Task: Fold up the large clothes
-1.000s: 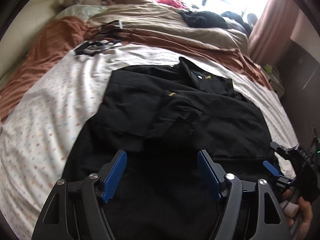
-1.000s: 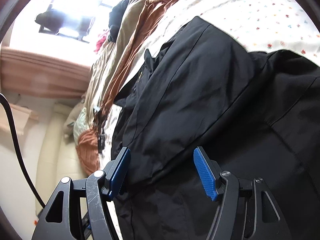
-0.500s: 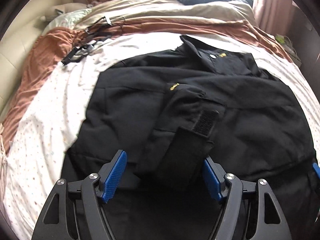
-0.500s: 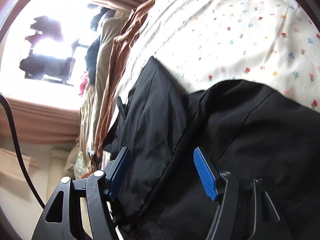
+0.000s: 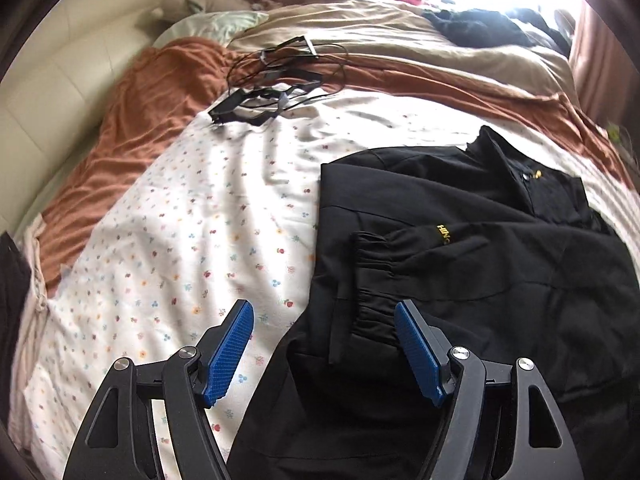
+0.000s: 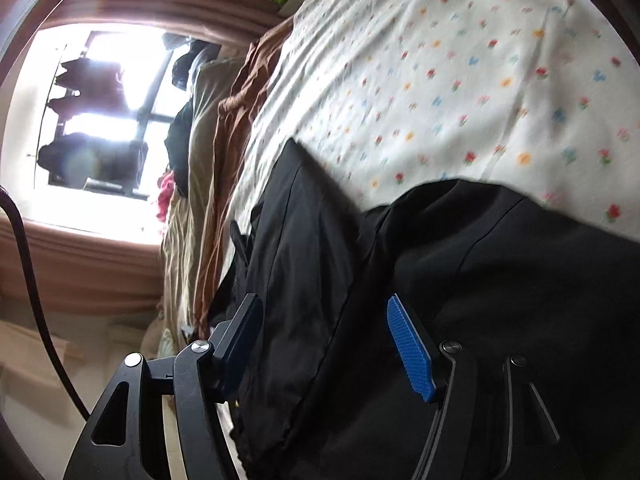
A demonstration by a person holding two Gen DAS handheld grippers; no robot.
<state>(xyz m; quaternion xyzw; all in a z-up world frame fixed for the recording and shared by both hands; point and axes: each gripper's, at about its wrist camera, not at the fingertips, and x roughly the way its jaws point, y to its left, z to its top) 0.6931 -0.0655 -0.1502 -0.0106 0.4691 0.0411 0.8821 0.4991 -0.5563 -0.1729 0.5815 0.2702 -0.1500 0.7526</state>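
A large black jacket (image 5: 500,280) lies spread on the flowered sheet (image 5: 200,220) of a bed. One sleeve is folded across its body, and the gathered cuff (image 5: 372,264) points to the left. The collar (image 5: 516,168) is at the far end. My left gripper (image 5: 324,356) hovers open over the jacket's near left edge, its blue pads (image 5: 230,354) apart and pressing on nothing. In the rolled right wrist view the jacket (image 6: 500,300) fills the lower part. There my right gripper (image 6: 326,348) stands open just above a seamed fold of the black cloth.
A brown blanket (image 5: 132,120) and a beige duvet (image 5: 380,36) lie bunched at the far side of the bed. Black straps and cables (image 5: 272,92) rest on them. Dark clothes (image 5: 480,28) lie by the bright window (image 6: 104,116). A cream padded headboard (image 5: 60,92) is at the left.
The left gripper has swung left, from over the jacket's middle and the sleeve to its left edge. The right gripper rolled and shifted toward the jacket's edge, then held still.
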